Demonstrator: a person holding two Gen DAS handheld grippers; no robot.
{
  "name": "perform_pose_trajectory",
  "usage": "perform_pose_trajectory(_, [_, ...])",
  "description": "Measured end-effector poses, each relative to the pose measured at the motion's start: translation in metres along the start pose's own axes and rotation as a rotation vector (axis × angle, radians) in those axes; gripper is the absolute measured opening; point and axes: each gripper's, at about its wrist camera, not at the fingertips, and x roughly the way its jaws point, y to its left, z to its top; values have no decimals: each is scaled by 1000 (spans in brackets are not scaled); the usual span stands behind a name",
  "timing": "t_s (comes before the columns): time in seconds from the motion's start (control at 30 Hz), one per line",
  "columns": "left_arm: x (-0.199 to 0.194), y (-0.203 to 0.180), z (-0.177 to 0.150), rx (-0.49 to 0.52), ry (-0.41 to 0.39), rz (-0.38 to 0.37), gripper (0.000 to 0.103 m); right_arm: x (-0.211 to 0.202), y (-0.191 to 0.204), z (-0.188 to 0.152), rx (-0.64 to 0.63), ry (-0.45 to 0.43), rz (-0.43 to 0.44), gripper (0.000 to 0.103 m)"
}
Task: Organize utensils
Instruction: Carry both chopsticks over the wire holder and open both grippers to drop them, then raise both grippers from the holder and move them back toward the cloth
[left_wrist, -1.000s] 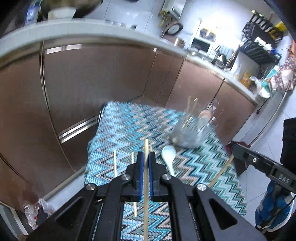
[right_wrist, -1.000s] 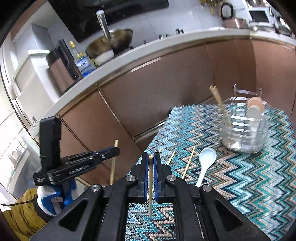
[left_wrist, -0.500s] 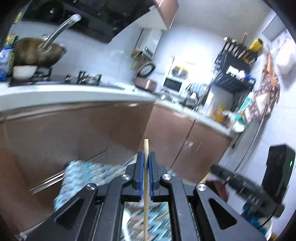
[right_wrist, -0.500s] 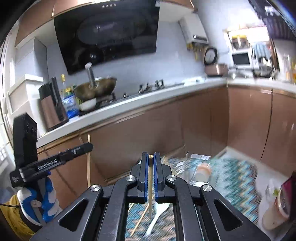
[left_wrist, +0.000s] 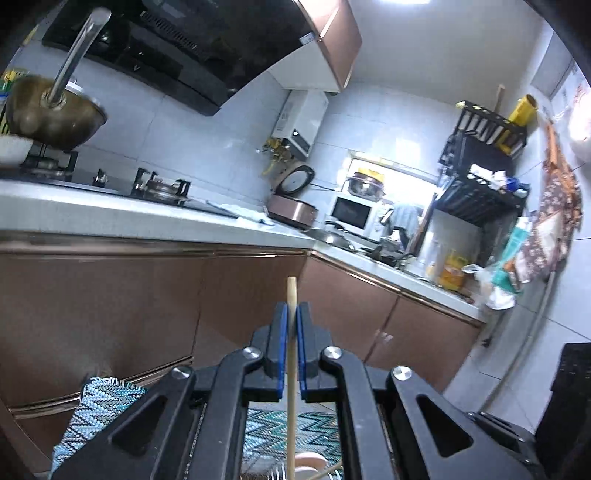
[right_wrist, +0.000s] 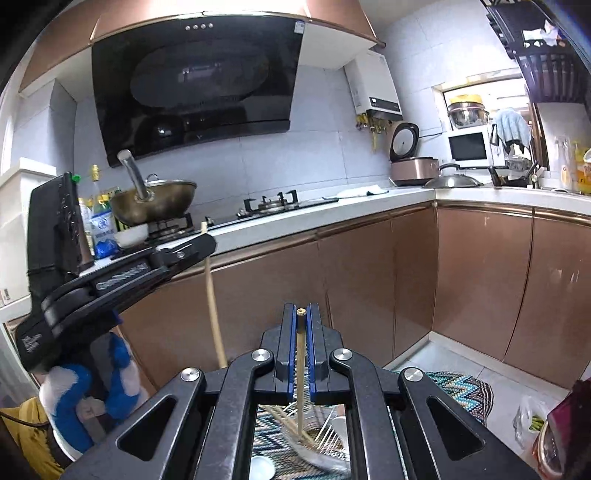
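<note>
My left gripper is shut on a pale wooden chopstick that stands upright between its blue pads, with its tip poking out above them. In the right wrist view the left gripper hangs at the left, and its chopstick dangles below it. My right gripper is shut on a second chopstick, whose lower end reaches down to a clear utensil holder with several chopsticks in it. A white spoon lies beside the holder on the zigzag-patterned cloth.
Brown cabinets under a white counter fill the space ahead. A wok sits on the stove beneath a black hood. A rice cooker and microwave stand at the far right. A gloved hand holds the left gripper.
Both grippers have risen and tipped upward away from the table, each still holding its chopstick. The cloth, spoon and holder have dropped to the bottom of both views.
</note>
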Motion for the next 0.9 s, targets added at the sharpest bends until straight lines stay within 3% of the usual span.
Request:
perform_pose_trajectory(0.3, [38, 11, -57, 38, -36, 93, 5, 34, -15, -29, -2, 57, -19, 5])
perform_pose_trajectory(0.47, [39, 14, -76, 63, -36, 135, 6, 40, -13, -40, -1, 89, -26, 5])
perform_pose_trajectory(0.6, [25, 18, -65, 43, -20, 123, 12, 29, -11, -40, 7, 79, -38, 6])
perform_pose_trajectory(0.67, [12, 16, -55, 46, -35, 120, 27, 24, -9, -37, 9, 69, -43, 6])
perform_pose_trajectory(0.83, [-32, 12, -22, 68, -66, 125, 33, -3, 5, -21, 2, 28, -57, 9])
perform_pose_trajectory(0.9, [-53, 12, -9, 69, -76, 127, 41, -19, 13, -14, -6, 5, -61, 13])
